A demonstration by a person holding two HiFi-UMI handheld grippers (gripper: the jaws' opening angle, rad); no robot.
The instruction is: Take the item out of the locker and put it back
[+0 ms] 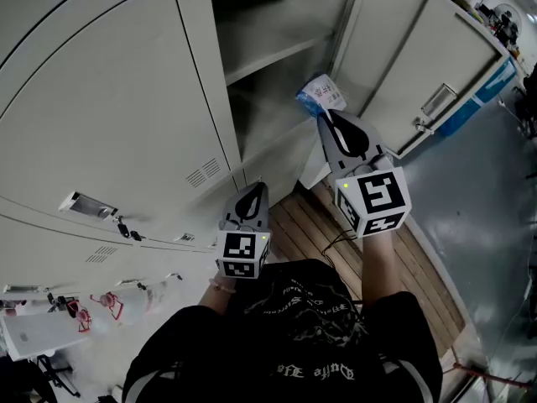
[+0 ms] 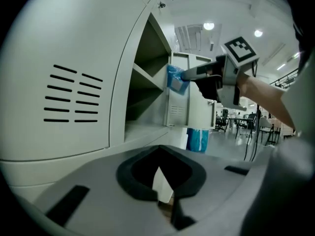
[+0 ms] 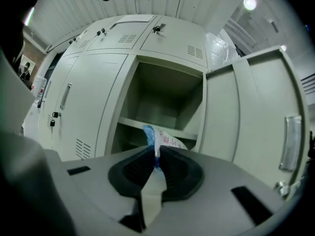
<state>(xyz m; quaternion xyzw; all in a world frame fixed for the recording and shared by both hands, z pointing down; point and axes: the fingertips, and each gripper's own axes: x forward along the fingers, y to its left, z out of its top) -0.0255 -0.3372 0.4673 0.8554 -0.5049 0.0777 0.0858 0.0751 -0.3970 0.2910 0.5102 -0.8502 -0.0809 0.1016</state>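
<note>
The packet (image 3: 160, 138) is a thin blue-and-white plastic pouch, probably light, soft and crinkly; it would likely flop and slip if taken by its slack middle, so the sealed edge is the sound place to hold, and that is where the right gripper (image 1: 324, 114) has it, its 2 jaws pressed together on the packet's lower edge, the rest standing free above them; the packet hangs in the air at the mouth of the open locker (image 3: 165, 95), about level with the shelf (image 3: 158, 128), touching neither as far as I can tell; the left gripper (image 1: 254, 188) is low and well apart, in front of the shut lower door (image 1: 126, 124), its jaws closed on nothing; the open door (image 3: 248, 117) stands just right of the opening and could catch the right gripper on a wide swing; the shelf's front lip is the other snag; keys (image 1: 126, 229) dangle from a lock at the left, clear of the path.
</note>
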